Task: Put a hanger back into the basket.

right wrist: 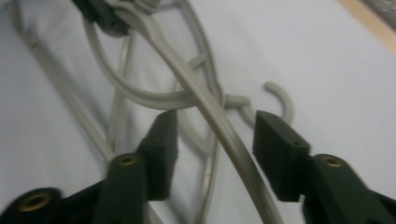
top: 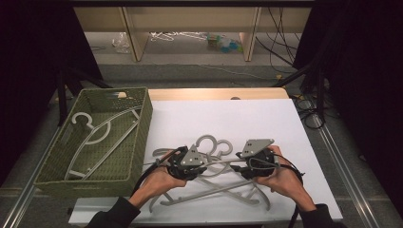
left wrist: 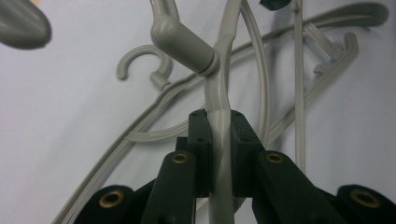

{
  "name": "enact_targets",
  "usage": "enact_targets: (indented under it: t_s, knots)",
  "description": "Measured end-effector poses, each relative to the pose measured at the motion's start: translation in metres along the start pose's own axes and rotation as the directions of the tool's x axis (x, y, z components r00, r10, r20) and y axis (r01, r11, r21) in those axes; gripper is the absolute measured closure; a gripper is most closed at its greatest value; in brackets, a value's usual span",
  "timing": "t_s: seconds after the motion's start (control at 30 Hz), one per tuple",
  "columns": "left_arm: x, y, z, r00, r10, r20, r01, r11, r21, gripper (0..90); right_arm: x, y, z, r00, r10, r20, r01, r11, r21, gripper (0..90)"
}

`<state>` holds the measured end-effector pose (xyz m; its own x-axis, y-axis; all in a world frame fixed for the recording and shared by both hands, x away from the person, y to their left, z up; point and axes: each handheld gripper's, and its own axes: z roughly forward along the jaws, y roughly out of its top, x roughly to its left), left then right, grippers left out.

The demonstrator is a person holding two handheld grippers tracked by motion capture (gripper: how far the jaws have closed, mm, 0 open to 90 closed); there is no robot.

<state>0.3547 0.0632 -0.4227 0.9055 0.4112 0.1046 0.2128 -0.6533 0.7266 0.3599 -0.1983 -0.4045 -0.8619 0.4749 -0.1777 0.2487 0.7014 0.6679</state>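
Observation:
Several grey plastic hangers (top: 223, 189) lie tangled on the white table top (top: 228, 118). One hanger (top: 223, 162) is lifted between the two grippers. My left gripper (top: 203, 164) is shut on one arm of it; in the left gripper view the pads (left wrist: 201, 140) press on the grey arm (left wrist: 219, 93) just below the hook's neck, gripper (left wrist: 219, 135). My right gripper (top: 239, 164) faces it from the right. In the right gripper view its jaws (right wrist: 215, 126) stand open, and the hanger's arm (right wrist: 233, 144) runs between them untouched.
A green woven basket (top: 142, 124) stands at the left of the table with one grey hanger (top: 102, 135) inside. Hooks of other hangers (top: 214, 142) lie just beyond the grippers. The table's wooden far edge (top: 214, 93) borders a floor with cables.

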Motion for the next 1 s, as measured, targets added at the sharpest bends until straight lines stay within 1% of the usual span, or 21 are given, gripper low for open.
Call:
enact_targets:
  t_s: [0.03, 0.07, 0.1, 0.13, 0.17, 0.2, 0.27, 0.33, 0.37, 0.5, 0.57, 0.6, 0.63, 0.7, 0.73, 0.8, 0.83, 0.9, 0.93, 0.97, 1.0]
  knots:
    - [0.0, 0.0, 0.0, 1.0, 0.0, 0.0, 0.0, 1.0, 0.0, 81.5, 0.0, 0.0, 0.0, 1.0, 0.0, 0.0, 0.0, 1.0, 0.0, 48.6]
    - [0.003, -0.001, -0.003, 0.9997, -0.025, -0.005, 0.025, 0.9997, -0.006, 81.5, 0.0, 0.002, -0.002, 0.9995, 0.019, 0.026, -0.019, 1.0, -0.015, 44.4]
    - [0.007, -0.001, -0.008, 0.9981, -0.056, -0.025, 0.055, 0.9983, -0.015, 81.5, -0.002, 0.004, -0.007, 0.9965, 0.064, 0.053, -0.061, 0.997, -0.052, 40.5]
    - [0.01, -0.002, -0.011, 0.997, -0.072, -0.029, 0.072, 0.9973, -0.018, 81.5, -0.002, 0.005, -0.011, 0.9958, 0.083, 0.039, -0.08, 0.995, -0.056, 39.1]
    - [0.012, -0.003, -0.013, 0.9949, -0.095, -0.033, 0.094, 0.9952, -0.024, 81.5, -0.002, 0.005, -0.014, 0.9938, 0.102, 0.044, -0.099, 0.992, -0.075, 37.7]
    - [0.012, -0.003, -0.013, 0.9949, -0.095, -0.033, 0.094, 0.9952, -0.024, 81.5, -0.001, 0.006, -0.016, 0.9927, 0.113, 0.042, -0.109, 0.989, -0.096, 36.6]
    - [0.018, -0.005, -0.02, 0.9907, -0.127, -0.048, 0.126, 0.9917, -0.027, 81.5, -0.001, 0.006, -0.018, 0.9927, 0.117, 0.03, -0.113, 0.988, -0.108, 35.8]
    - [0.024, -0.007, -0.026, 0.9862, -0.157, -0.052, 0.156, 0.9873, -0.032, 81.5, 0.002, 0.006, -0.022, 0.9899, 0.135, 0.044, -0.128, 0.983, -0.132, 34.4]
    - [0.025, -0.007, -0.027, 0.9842, -0.17, -0.05, 0.168, 0.9851, -0.035, 81.5, 0.005, 0.005, -0.025, 0.9893, 0.142, 0.035, -0.136, 0.981, -0.142, 33.5]
    - [0.031, -0.01, -0.035, 0.9757, -0.211, -0.058, 0.208, 0.9766, -0.052, 81.5, 0.011, 0.001, -0.024, 0.9877, 0.156, 0.012, -0.153, 0.978, -0.138, 32.7]
    - [0.034, -0.009, -0.04, 0.9702, -0.234, -0.062, 0.23, 0.9706, -0.072, 81.4, 0.016, -0.003, -0.02, 0.9869, 0.161, -0.006, -0.161, 0.98, -0.121, 32.1]
    - [0.038, -0.008, -0.045, 0.9633, -0.261, -0.061, 0.255, 0.9623, -0.094, 81.4, 0.016, -0.004, -0.018, 0.9881, 0.153, -0.014, -0.154, 0.981, -0.117, 31.0]
    - [0.038, -0.008, -0.045, 0.9633, -0.261, -0.061, 0.255, 0.9623, -0.094, 81.4, 0.016, -0.004, -0.018, 0.9881, 0.153, -0.014, -0.154, 0.981, -0.117, 31.0]
    - [0.042, -0.007, -0.051, 0.9553, -0.29, -0.057, 0.282, 0.9516, -0.123, 81.5, 0.019, -0.005, -0.015, 0.9871, 0.156, -0.034, -0.159, 0.981, -0.113, 30.6]
    - [0.045, -0.005, -0.06, 0.949, -0.306, -0.074, 0.294, 0.9452, -0.142, 81.5, 0.019, -0.006, -0.015, 0.9867, 0.158, -0.038, -0.162, 0.98, -0.115, 30.4]
    - [0.046, -0.004, -0.064, 0.9473, -0.311, -0.078, 0.297, 0.943, -0.15, 81.4, 0.019, -0.006, -0.014, 0.9862, 0.161, -0.039, -0.164, 0.979, -0.123, 30.2]
    - [0.047, -0.002, -0.068, 0.94, -0.334, -0.068, 0.319, 0.9314, -0.176, 81.4, 0.019, -0.007, -0.015, 0.9849, 0.168, -0.043, -0.172, 0.978, -0.119, 29.6]
    - [0.051, 0.003, -0.083, 0.9328, -0.354, -0.066, 0.334, 0.9183, -0.213, 81.4, 0.019, -0.008, -0.015, 0.9831, 0.176, -0.05, -0.181, 0.977, -0.116, 29.5]
    - [0.051, 0.003, -0.083, 0.9328, -0.354, -0.066, 0.334, 0.9183, -0.213, 81.4, 0.019, -0.008, -0.015, 0.9831, 0.176, -0.05, -0.181, 0.977, -0.116, 29.5]
    - [0.052, 0.005, -0.089, 0.9307, -0.356, -0.082, 0.331, 0.9164, -0.225, 81.4, 0.02, -0.009, -0.014, 0.9831, 0.177, -0.046, -0.182, 0.976, -0.118, 29.4]
    - [0.052, 0.008, -0.095, 0.9321, -0.35, -0.094, 0.321, 0.9181, -0.233, 81.4, 0.02, -0.01, -0.014, 0.9832, 0.177, -0.045, -0.181, 0.977, -0.115, 29.3]
